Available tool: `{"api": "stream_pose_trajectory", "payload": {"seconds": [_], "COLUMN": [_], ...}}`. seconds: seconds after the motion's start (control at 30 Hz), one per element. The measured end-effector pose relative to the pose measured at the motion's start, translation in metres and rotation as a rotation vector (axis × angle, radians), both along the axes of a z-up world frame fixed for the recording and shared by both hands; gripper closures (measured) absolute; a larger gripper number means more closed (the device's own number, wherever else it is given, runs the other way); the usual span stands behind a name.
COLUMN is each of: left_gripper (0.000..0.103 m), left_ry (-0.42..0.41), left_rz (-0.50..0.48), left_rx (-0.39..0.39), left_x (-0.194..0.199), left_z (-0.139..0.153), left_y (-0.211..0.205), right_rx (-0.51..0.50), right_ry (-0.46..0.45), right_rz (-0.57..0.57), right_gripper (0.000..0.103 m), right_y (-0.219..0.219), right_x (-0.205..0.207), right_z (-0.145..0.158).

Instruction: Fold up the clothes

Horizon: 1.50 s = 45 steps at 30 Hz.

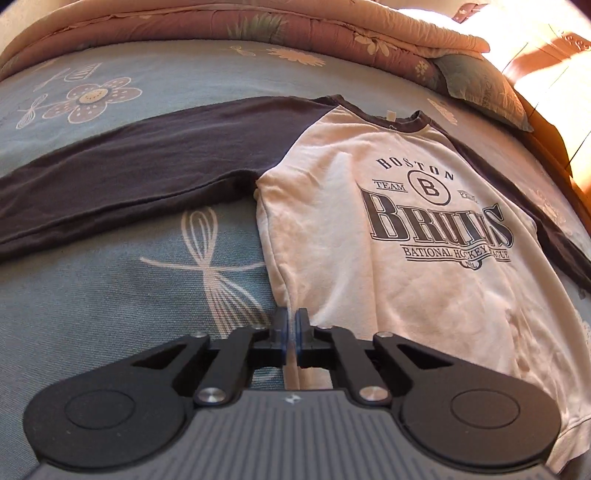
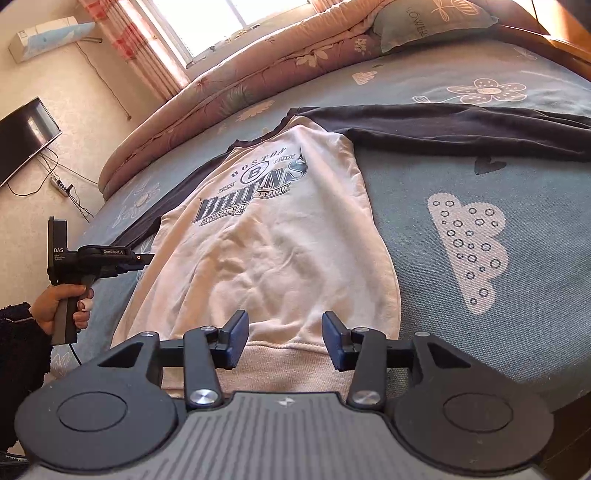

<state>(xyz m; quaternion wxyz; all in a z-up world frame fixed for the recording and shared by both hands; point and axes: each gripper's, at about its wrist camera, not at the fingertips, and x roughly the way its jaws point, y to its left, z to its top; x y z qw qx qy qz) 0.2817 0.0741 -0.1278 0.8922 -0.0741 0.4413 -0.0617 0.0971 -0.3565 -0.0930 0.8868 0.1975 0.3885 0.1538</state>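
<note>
Sweatshirt [image 2: 273, 240] flat on bed, hem between parted right gripper [image 2: 284, 341] fingers.

White sweatshirt [image 1: 424, 266] flat on blue bedspread [image 1: 110, 295], left claw [image 1: 292, 325] closed

A home bedroom; bed [image 2: 461, 258], quilt [image 2: 258, 74], pillow [image 2: 424, 22], wall television [image 2: 26, 136].
</note>
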Motion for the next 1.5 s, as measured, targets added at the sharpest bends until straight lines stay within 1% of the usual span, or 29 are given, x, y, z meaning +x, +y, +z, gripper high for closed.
{"api": "stream_pose_trajectory", "payload": {"seconds": [0.13,0.17,0.23,0.3,0.33,0.4,0.47,0.63,0.7,0.8,0.87,0.9,0.93,0.97,1.03,1.07,1.1,1.17,1.2,1.23,1.27,1.3,1.43,1.5], "left_gripper": [0.1,0.1,0.098,0.096,0.088,0.077,0.074,0.058,0.055,0.052,0.046,0.04,0.036,0.035,0.036,0.039,0.046,0.053,0.062,0.082,0.094,0.101,0.101,0.101], "left_ry": [0.002,0.012,0.019,0.042,0.054,0.078,0.097,0.176,0.191,0.162,0.137,0.132,0.131,0.134,0.141,0.143,0.145,0.136,0.136,0.144,0.158,0.166,0.138,0.12], "left_rz": [0.058,0.063,0.054,0.052,0.061,0.079,0.093,0.115,0.107,0.118,0.129,0.123,0.118,0.119,0.122,0.124,0.125,0.146,0.157,0.159,0.16,0.163,0.171,0.181], "left_rx": [-0.036,-0.054,-0.064,-0.115,-0.149,-0.211,-0.253,-0.394,-0.426,-0.453,-0.474,-0.483,-0.485,-0.483,-0.489,-0.505,-0.52,-0.554,-0.552,-0.535,-0.522,-0.521,-0.507,-0.471], "left_x": [0.004,0.004,0.001,-0.004,-0.009,-0.021,-0.039,-0.093,-0.109,-0.122,-0.127,-0.126,-0.124,-0.122,-0.118,-0.117,-0.116,-0.118,-0.12,-0.12,-0.121,-0.122,-0.129,-0.13], "left_z": [0.004,0.003,0.001,-0.001,-0.002,-0.003,-0.003,-0.01,-0.014,-0.017,-0.019,-0.019,-0.019,-0.018,-0.018,-0.02,-0.022,-0.027,-0.028,-0.028,-0.029,-0.03,-0.018,-0.011], "left_y": [0.026,0.031,0.032,0.034,0.036,0.039,0.041,0.041,0.038,0.034,0.032,0.03,0.028,0.026,0.024,0.023,0.023,0.025,0.025,0.025,0.024,0.025,0.037,0.047], "right_rx": [0.012,0.011,0.011,0.016,0.019,0.024,0.03,0.051,0.059,0.071,0.081,0.089,0.098,0.103,0.1,0.1,0.101,0.108,0.116,0.128,0.14,0.152,0.154,0.155], "right_ry": [-0.002,0.001,0.009,0.019,0.02,0.019,0.012,-0.006,-0.012,-0.02,-0.03,-0.037,-0.044,-0.054,-0.068,-0.07,-0.073,-0.077,-0.081,-0.084,-0.084,-0.079,-0.041,-0.03], "right_rz": [0.0,0.001,0.001,-0.006,-0.01,-0.01,-0.012,-0.012,-0.008,-0.01,-0.009,-0.01,-0.01,-0.013,-0.027,-0.035,-0.046,-0.065,-0.074,-0.082,-0.086,-0.089,-0.101,-0.108], "right_gripper": [0.054,0.054,0.054,0.054,0.053,0.053,0.052,0.049,0.049,0.048,0.048,0.048,0.048,0.048,0.048,0.047,0.047,0.046,0.046,0.045,0.044,0.044,0.044,0.044], "right_y": [0.0,0.0,0.0,-0.001,-0.002,-0.003,-0.004,-0.007,-0.007,-0.008,-0.01,-0.012,-0.014,-0.016,-0.024,-0.028,-0.033,-0.04,-0.042,-0.044,-0.045,-0.046,-0.043,-0.043], "right_x": [0.006,0.007,0.009,0.01,0.01,0.008,0.005,-0.002,-0.004,-0.007,-0.008,-0.009,-0.009,-0.008,-0.003,0.001,0.004,0.008,0.008,0.008,0.007,0.006,0.001,-0.001], "right_z": [-0.002,-0.004,-0.008,-0.011,-0.012,-0.013,-0.012,-0.01,-0.01,-0.01,-0.009,-0.008,-0.008,-0.007,-0.004,-0.003,-0.001,0.001,0.001,0.001,-0.001,-0.004,-0.018,-0.021]}}
